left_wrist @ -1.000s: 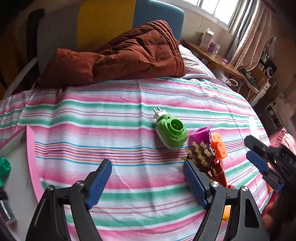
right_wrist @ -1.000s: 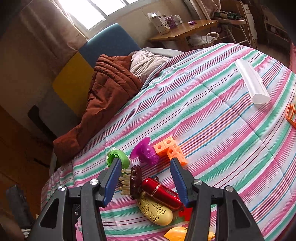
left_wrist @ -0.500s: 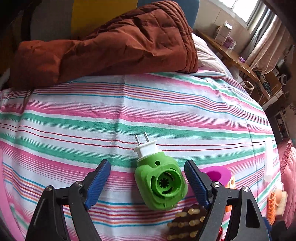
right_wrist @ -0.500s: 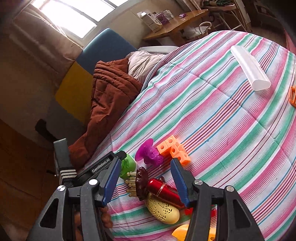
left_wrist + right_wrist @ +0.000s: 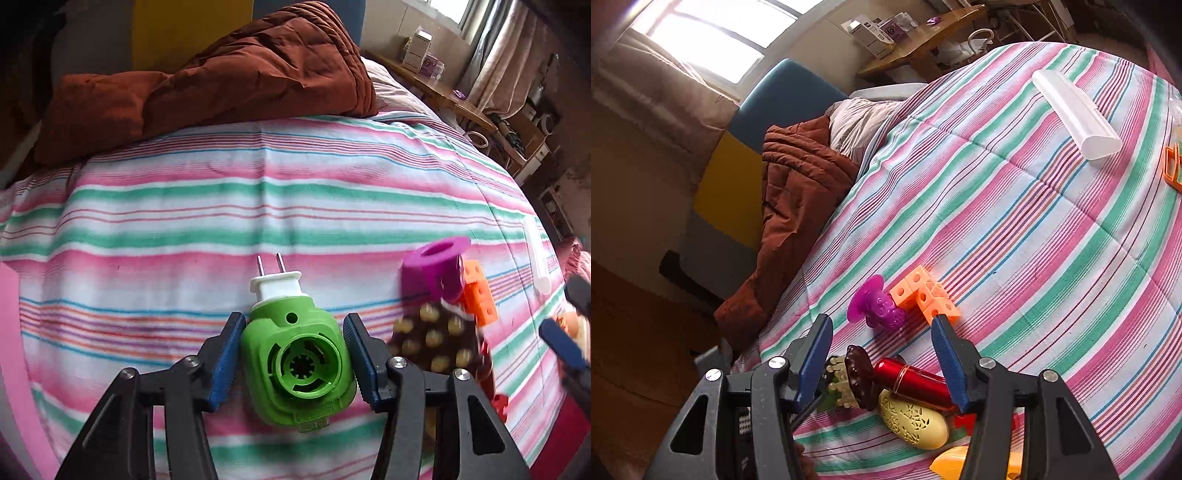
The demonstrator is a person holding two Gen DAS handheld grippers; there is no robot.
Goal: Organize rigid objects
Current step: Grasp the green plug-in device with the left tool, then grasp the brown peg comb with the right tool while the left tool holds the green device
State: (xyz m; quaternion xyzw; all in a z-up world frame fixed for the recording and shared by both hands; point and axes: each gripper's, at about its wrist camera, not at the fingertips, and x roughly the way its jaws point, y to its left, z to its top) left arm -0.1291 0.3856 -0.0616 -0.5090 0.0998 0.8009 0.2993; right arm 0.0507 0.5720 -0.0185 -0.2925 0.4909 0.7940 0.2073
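Left gripper (image 5: 293, 360) has narrowed onto the green plug-in (image 5: 297, 363) lying near on the striped quilt (image 5: 295, 206), pads touching both sides; only the left cam shows this. Right gripper (image 5: 882, 362) is wide open w/ nothing held, over the red hairbrush (image 5: 908, 380). Only its cam shows the yellow case (image 5: 914, 421) & far-right white tube (image 5: 1075, 114).

Daylight from the window (image 5: 713, 40), blown out to white glare in the right view. Bedspread (image 5: 295, 206) evenly lit, shadows soft. Left view motion-blurred, worst at right on the hairbrush (image 5: 439, 339). Heavy fisheye bending, dark vignette corners in both.
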